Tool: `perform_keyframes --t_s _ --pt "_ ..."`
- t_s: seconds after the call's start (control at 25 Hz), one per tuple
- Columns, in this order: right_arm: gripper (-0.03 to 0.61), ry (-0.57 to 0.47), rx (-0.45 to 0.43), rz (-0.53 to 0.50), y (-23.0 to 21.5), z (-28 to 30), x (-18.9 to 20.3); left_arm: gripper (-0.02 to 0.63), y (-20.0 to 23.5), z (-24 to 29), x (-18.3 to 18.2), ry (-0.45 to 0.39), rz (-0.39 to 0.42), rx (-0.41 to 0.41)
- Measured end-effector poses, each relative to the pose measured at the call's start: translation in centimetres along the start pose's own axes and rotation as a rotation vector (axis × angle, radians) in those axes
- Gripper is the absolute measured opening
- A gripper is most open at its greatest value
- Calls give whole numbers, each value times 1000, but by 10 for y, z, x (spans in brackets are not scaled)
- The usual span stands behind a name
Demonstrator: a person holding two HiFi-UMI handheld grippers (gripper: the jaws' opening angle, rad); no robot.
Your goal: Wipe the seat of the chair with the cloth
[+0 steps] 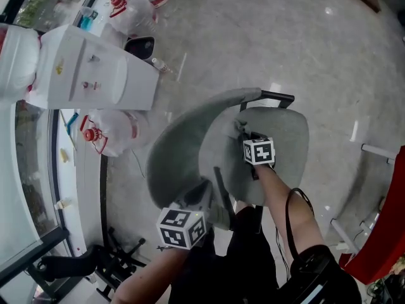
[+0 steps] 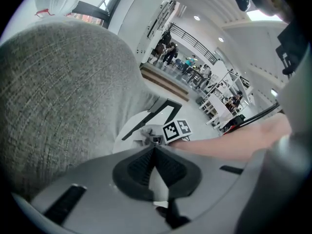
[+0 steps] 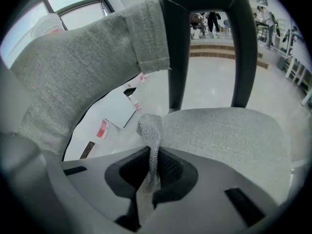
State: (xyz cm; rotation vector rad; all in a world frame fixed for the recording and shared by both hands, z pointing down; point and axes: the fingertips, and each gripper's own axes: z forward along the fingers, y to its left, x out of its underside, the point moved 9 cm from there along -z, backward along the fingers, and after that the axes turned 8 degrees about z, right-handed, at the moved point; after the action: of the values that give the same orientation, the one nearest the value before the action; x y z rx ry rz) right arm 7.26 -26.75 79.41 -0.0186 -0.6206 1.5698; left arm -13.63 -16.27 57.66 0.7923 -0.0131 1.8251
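The grey fabric chair has its curved backrest [image 1: 177, 144] at the left and its seat [image 1: 288, 138] at the right. My right gripper [image 1: 247, 135] rests over the seat's left part, shut on a grey mesh cloth [image 3: 150, 130]. The cloth's free end stands up past the jaws at the seat [image 3: 229, 135] edge. My left gripper [image 1: 204, 194] is low beside the backrest [image 2: 58, 96], shut [image 2: 155, 152], with nothing seen between its pads. From the left gripper view the right gripper [image 2: 148, 136] and its marker cube show ahead.
A black frame bar [image 1: 276, 97] runs behind the seat. A white cabinet [image 1: 95, 75] and tied plastic bags [image 1: 114, 132] stand at the left. Something red [image 1: 386, 233] is at the right edge. People [image 2: 168, 52] stand far off on the shiny floor.
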Motion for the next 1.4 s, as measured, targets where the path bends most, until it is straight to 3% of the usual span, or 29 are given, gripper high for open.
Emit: perform_keyframes --t_s 0.24,0.84,1.4 --pt "31 -12 65 53 -37 -8 0 6 -10 14 0 14 1 7" --pt "32 -68 134 164 -121 -46 -3 6 -47 39 -7 50 73 57" --pt "31 -112 252 280 -192 -92 9 6 -73 46 -16 34 123 106"
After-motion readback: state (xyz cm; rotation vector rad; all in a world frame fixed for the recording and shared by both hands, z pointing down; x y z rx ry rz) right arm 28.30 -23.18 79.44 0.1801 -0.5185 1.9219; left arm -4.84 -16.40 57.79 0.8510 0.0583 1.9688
